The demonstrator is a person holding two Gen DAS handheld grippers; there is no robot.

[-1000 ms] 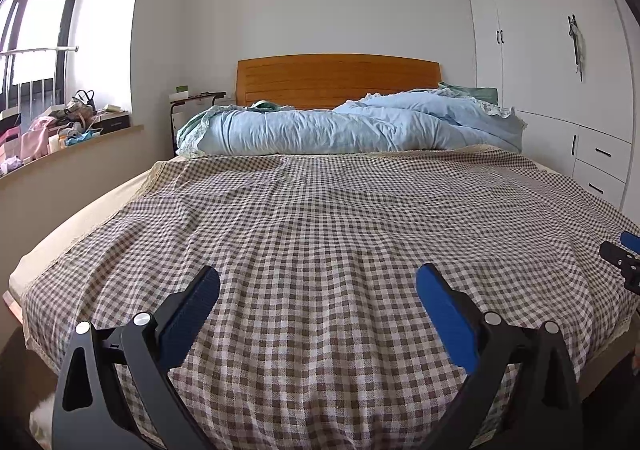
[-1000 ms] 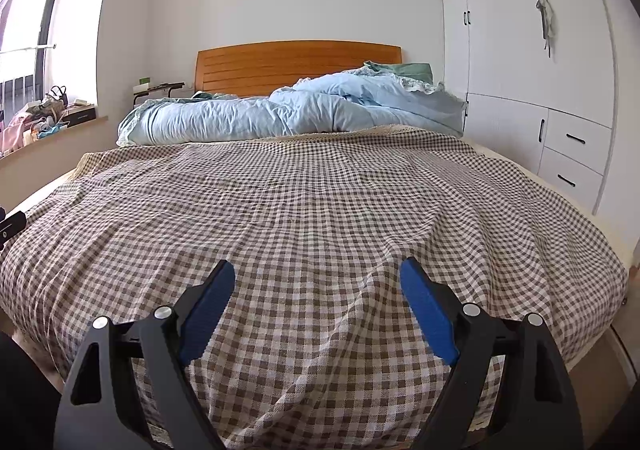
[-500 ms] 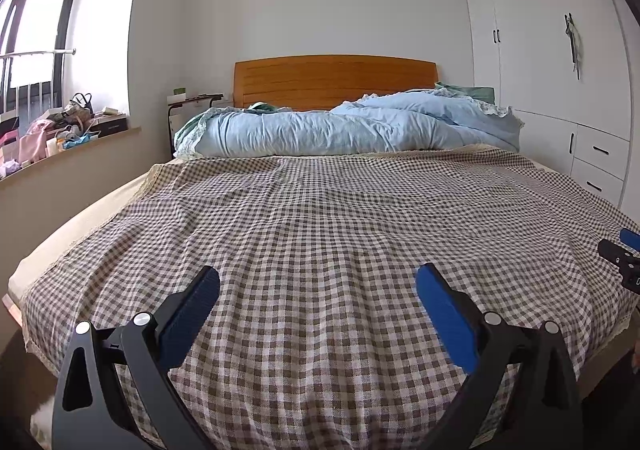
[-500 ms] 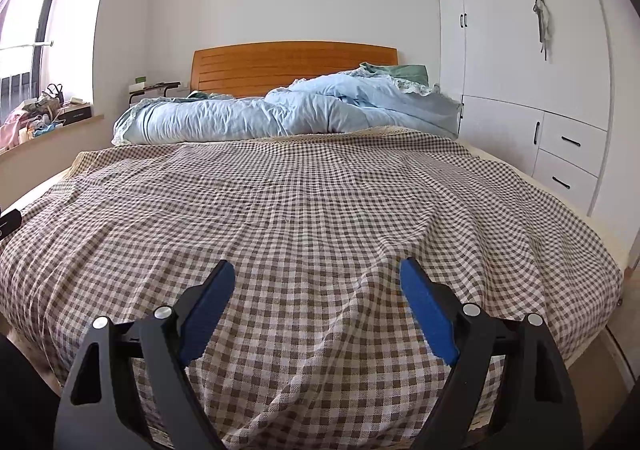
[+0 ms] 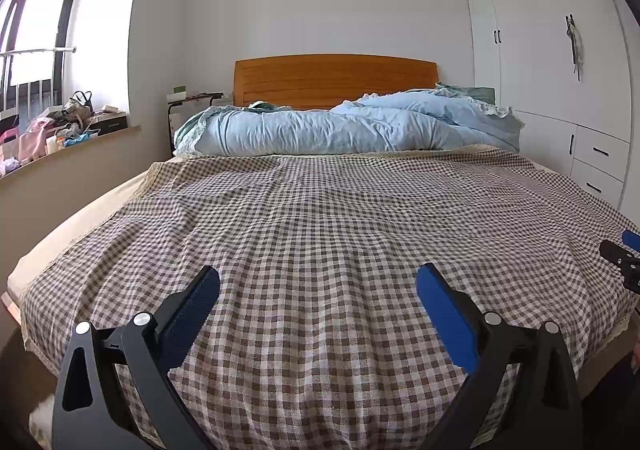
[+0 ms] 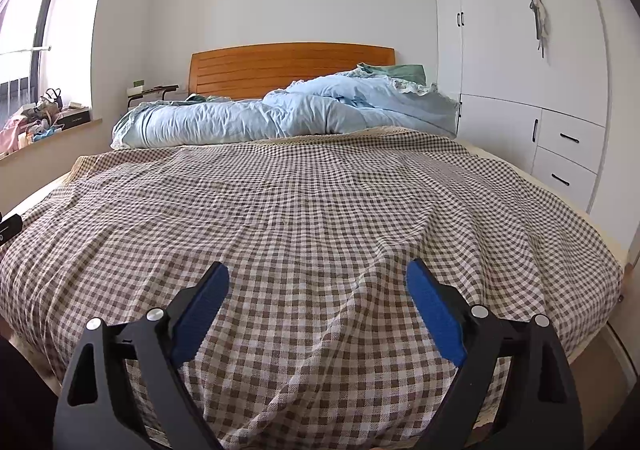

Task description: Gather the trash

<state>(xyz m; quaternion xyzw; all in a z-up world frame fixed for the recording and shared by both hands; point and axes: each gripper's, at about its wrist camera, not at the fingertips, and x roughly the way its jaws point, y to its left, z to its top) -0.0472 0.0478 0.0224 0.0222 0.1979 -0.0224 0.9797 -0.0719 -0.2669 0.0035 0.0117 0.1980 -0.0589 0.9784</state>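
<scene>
No trash shows in either view. My left gripper (image 5: 318, 278) is open and empty, held over the foot of a bed covered by a brown checked blanket (image 5: 320, 221). My right gripper (image 6: 318, 274) is open and empty, also over the blanket (image 6: 312, 201) near the bed's foot. The right gripper's tip shows at the right edge of the left wrist view (image 5: 624, 262). A black part of the left gripper shows at the left edge of the right wrist view (image 6: 10, 226).
A rumpled light blue duvet (image 5: 344, 125) lies against the wooden headboard (image 5: 334, 79). White wardrobes and drawers (image 5: 560, 61) stand right of the bed. A cluttered window ledge (image 5: 52, 129) runs along the left wall, with a small side table (image 5: 192, 99) beside the headboard.
Both views have shifted slightly: the bed and headboard sit a little further left in each. Both grippers stay open and empty.
</scene>
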